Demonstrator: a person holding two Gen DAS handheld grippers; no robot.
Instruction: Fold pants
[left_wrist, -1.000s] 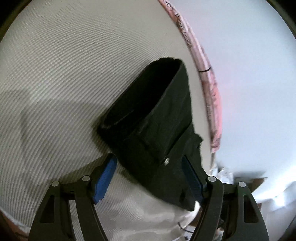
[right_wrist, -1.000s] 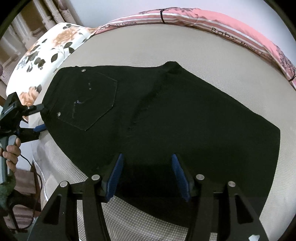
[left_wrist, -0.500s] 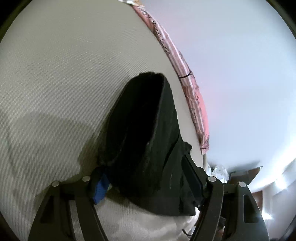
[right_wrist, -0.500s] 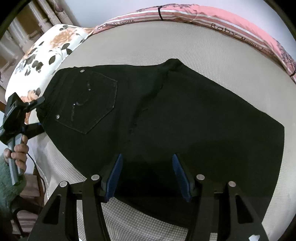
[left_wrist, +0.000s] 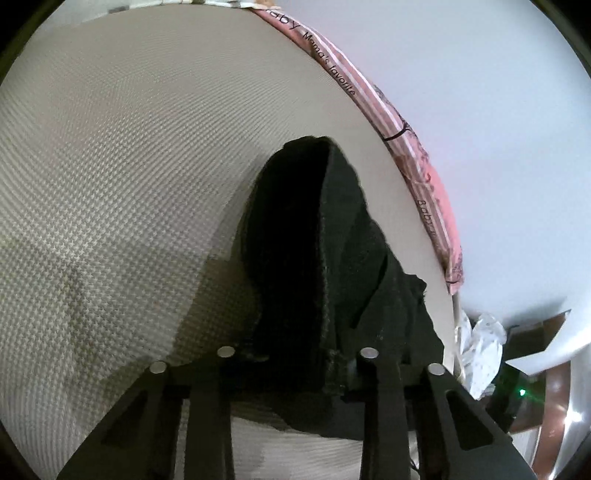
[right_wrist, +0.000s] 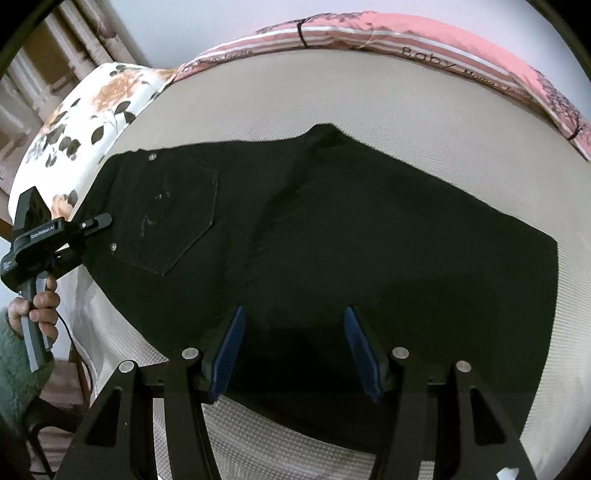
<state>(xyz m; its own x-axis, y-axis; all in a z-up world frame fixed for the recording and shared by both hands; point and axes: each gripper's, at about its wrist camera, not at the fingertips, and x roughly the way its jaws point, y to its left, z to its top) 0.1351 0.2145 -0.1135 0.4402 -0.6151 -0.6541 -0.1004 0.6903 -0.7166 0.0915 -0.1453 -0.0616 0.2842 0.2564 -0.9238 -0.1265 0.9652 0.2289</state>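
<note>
— Right, where do we stand on the pants (right_wrist: 332, 236)?

— They lie flat on the woven bed cover (right_wrist: 369, 92), waistband towards the floral pillow (right_wrist: 85, 122), legs running off to the right in my right wrist view. My left gripper (left_wrist: 295, 354) is closing on the waistband edge; cloth fills the gap between its 2 jaws, and I judge the pads are already biting, though the pads themselves are hidden behind the fabric.

— And the right gripper (right_wrist: 293, 347)?

— Spread apart, holding nothing. Its 2 blue pads (right_wrist: 229, 343) hover just above the near edge of the leg.

— What worries you?

— 2 things. The left one seems to have only the top layers of the waistband, so a lift could peel the front from the back and leave a crooked fold. Also, the waist sits near the bed's edge; a pull that way might drag the whole garment off.
</note>
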